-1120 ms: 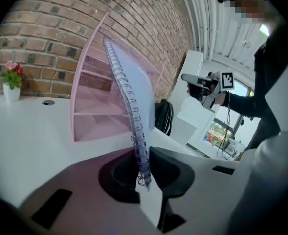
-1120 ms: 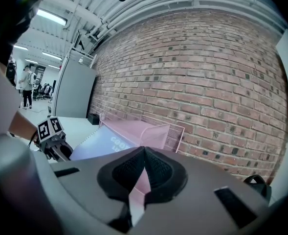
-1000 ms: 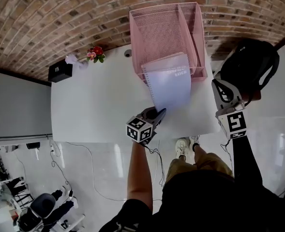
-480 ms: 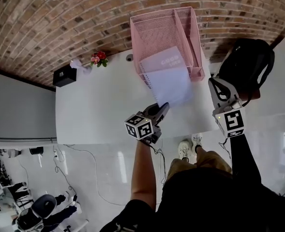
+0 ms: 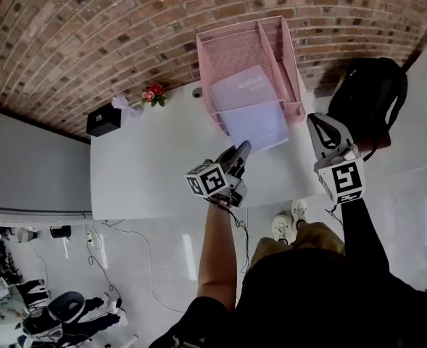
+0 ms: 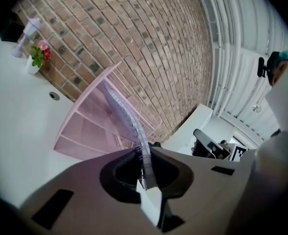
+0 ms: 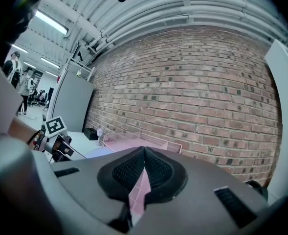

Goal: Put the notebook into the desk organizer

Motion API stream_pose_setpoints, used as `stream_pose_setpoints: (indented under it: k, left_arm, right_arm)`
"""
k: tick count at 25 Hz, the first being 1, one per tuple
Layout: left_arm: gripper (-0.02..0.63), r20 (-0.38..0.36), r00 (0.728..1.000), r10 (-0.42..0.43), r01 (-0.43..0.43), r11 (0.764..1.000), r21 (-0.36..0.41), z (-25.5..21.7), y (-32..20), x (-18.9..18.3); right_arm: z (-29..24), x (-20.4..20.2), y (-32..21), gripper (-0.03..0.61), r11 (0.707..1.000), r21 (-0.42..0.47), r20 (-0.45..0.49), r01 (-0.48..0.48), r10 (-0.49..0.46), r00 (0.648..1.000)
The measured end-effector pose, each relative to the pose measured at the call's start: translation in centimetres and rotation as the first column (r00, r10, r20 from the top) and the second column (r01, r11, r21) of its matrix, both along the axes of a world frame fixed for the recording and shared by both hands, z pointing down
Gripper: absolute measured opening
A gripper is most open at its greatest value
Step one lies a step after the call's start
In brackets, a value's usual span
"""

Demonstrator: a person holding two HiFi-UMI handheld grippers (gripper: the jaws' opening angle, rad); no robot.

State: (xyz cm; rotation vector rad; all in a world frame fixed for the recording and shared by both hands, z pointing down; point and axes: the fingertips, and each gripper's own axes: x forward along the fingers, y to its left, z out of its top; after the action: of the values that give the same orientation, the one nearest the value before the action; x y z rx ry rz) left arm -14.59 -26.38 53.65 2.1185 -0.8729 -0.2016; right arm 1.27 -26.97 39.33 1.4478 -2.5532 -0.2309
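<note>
Notebook half in the organizer, pinched at its near edge.

Your notebook (image 5: 253, 111) leans into the pink mesh desk organizer (image 5: 207, 46), its near end overhanging the table (image 5: 148, 158), with your left gripper (image 5: 241, 151) clamped on the spiral edge. Push askew and the wire spine may snag the mesh. Its cover is pale lilac. Your right gripper (image 5: 317, 124) hangs closed, empty.

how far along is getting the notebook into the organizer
Done: the notebook is partway inside the desk organizer, in its wide compartment. In hand: the left gripper is clamped on its spiral edge, near end sticking out the front. Left: probably push it fully in and release. The right gripper is shut and empty.
</note>
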Motion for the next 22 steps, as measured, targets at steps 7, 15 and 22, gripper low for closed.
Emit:
stream_pose_setpoints:
  k: [7, 15, 22]
  left_arm:
    - [0.041, -0.072, 0.989, -0.132, 0.131, 0.991, -0.01, -1.8, -2.6, -0.7]
    - [0.041, -0.123, 0.955, -0.269, 0.264, 0.963, -0.061, -1.8, -5.2, -1.5]
    - [0.042, -0.159, 0.916, -0.368, 0.361, 0.93, -0.074, -1.5, -7.8, -2.0]
  right_arm:
    - [-0.2, -0.5, 0.1, 0.021, 1.0, 0.008, 0.014, 0.026, -0.026, 1.0]
    - [-0.7, 0.4, -1.7, 0.021, 0.998, 0.015, 0.04, 0.056, -0.057, 0.998]
    - [-0.3, 2.1, -3.3, 0.021, 0.998, 0.006, 0.046, 0.067, -0.067, 0.997]
